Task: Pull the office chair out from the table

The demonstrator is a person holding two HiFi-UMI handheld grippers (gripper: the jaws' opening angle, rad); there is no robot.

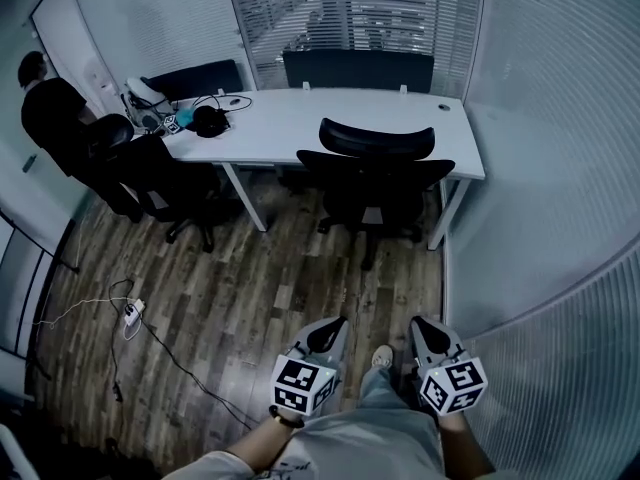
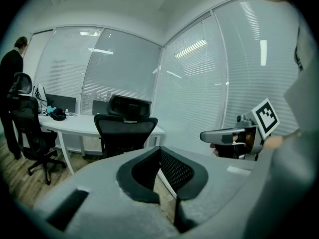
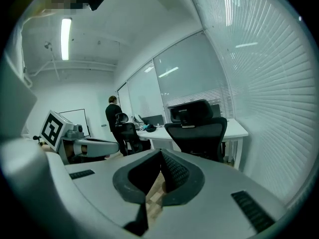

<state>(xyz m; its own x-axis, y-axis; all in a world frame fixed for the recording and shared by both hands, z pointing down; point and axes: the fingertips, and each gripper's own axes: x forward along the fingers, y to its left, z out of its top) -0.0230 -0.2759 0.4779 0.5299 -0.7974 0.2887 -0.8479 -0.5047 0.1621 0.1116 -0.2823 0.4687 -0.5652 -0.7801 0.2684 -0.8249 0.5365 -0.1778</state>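
Head view: left tool [image 1: 329,330] and right tool [image 1: 428,328] point at the office chair [image 1: 375,173], well ahead and tucked under the table [image 1: 300,118]; probably an approach.

Left gripper view: jaws pressed together, empty.

Right gripper view: likewise closed on nothing.

No readable writing, only square markers.

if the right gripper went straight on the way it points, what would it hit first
Probably the chair, at its backrest. It stands slightly right of dead ahead of the right gripper, with only floor between. Depth is hard to judge.
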